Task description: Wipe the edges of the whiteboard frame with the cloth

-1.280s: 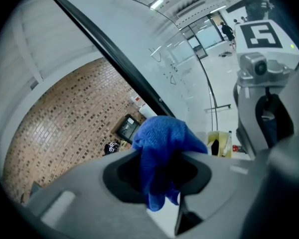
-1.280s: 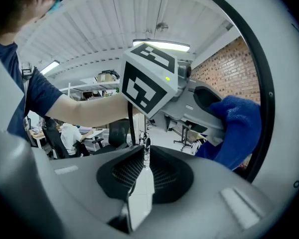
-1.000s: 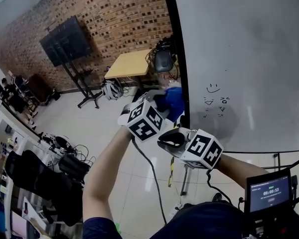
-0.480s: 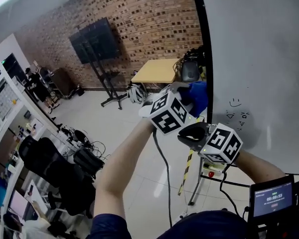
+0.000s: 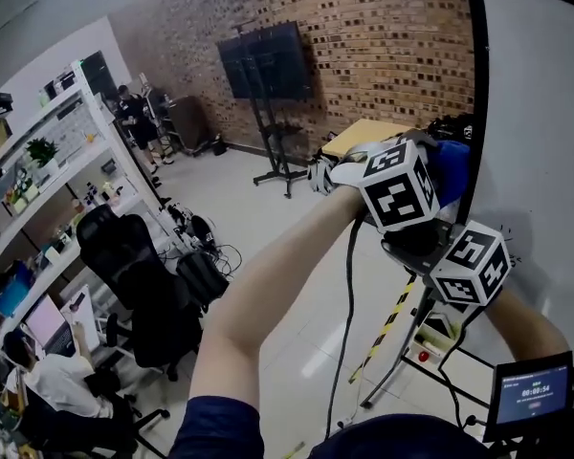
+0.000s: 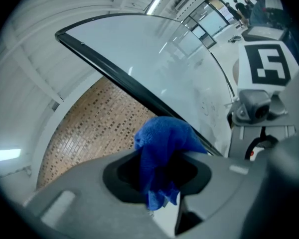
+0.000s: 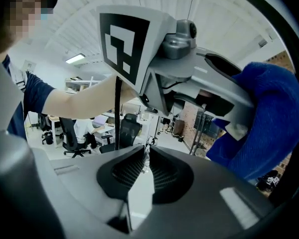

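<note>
My left gripper [image 6: 162, 156] is shut on a bunched blue cloth [image 6: 164, 143], which bulges out past the jaws. In the head view the cloth [image 5: 455, 168] sits against the black left edge of the whiteboard frame [image 5: 474, 103], held by the left gripper [image 5: 438, 175]. From the left gripper view the frame [image 6: 124, 76] runs diagonally just behind the cloth. My right gripper [image 7: 144, 166] is shut with nothing between its jaws. It hangs just below the left one [image 5: 416, 249], pointing towards the cloth [image 7: 266, 123].
The white board surface [image 5: 545, 142] fills the right. A TV on a stand [image 5: 266, 60], a wooden table [image 5: 368, 134], black office chairs [image 5: 139, 266], shelves [image 5: 48, 156] and a seated person [image 5: 48, 376] lie to the left. A yellow-black striped board leg [image 5: 390, 318] is below.
Both grippers have risen along the board's left edge, the cloth staying in the left one. The head view has swung upward and left, showing more of the room.
</note>
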A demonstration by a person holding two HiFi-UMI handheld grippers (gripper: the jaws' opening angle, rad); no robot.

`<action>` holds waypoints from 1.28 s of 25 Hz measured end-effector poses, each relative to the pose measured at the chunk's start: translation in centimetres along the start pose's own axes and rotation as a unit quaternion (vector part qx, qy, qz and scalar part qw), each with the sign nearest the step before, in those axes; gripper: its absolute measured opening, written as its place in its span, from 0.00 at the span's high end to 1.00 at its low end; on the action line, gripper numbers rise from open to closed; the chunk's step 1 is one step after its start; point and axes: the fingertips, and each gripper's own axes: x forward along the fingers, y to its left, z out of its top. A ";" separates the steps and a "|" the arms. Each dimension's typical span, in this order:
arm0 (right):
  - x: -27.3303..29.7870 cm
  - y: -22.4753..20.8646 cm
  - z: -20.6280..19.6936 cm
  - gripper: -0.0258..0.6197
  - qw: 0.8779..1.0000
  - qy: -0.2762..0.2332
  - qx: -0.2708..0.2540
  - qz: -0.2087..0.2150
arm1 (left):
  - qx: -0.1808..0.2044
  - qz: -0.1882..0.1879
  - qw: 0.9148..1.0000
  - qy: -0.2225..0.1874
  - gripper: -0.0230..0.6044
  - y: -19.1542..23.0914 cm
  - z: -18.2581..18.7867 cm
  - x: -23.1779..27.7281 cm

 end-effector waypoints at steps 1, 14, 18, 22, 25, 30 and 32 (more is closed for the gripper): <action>0.1 0.0 0.1 0.90 1.000 -0.001 0.000 0.003 | -0.001 0.002 1.000 0.001 0.77 0.2 0.0 -0.1; -0.6 -1.4 3.9 0.91 1.000 -0.003 -0.028 -0.001 | -0.019 0.040 0.999 -0.023 0.77 4.7 2.1 -2.6; -1.0 -2.1 5.4 0.91 0.999 -0.003 -0.048 -0.016 | -0.013 0.054 0.998 -0.033 0.77 5.9 2.8 -3.4; -1.9 -3.1 7.6 0.92 0.998 -0.006 -0.058 -0.029 | -0.003 0.059 0.997 -0.041 0.77 7.3 3.6 -3.6; -1.8 -3.2 9.3 0.92 0.997 -0.008 -0.072 -0.035 | -0.001 0.063 0.997 -0.041 0.77 8.4 3.3 -4.3; -2.1 -3.8 11.3 0.92 0.996 -0.005 -0.080 -0.045 | -0.002 0.075 0.996 -0.048 0.77 10.2 3.7 -5.2; -2.3 -3.9 11.6 0.93 0.995 -0.004 -0.084 -0.049 | -0.002 0.079 0.995 -0.053 0.77 10.6 4.1 -5.1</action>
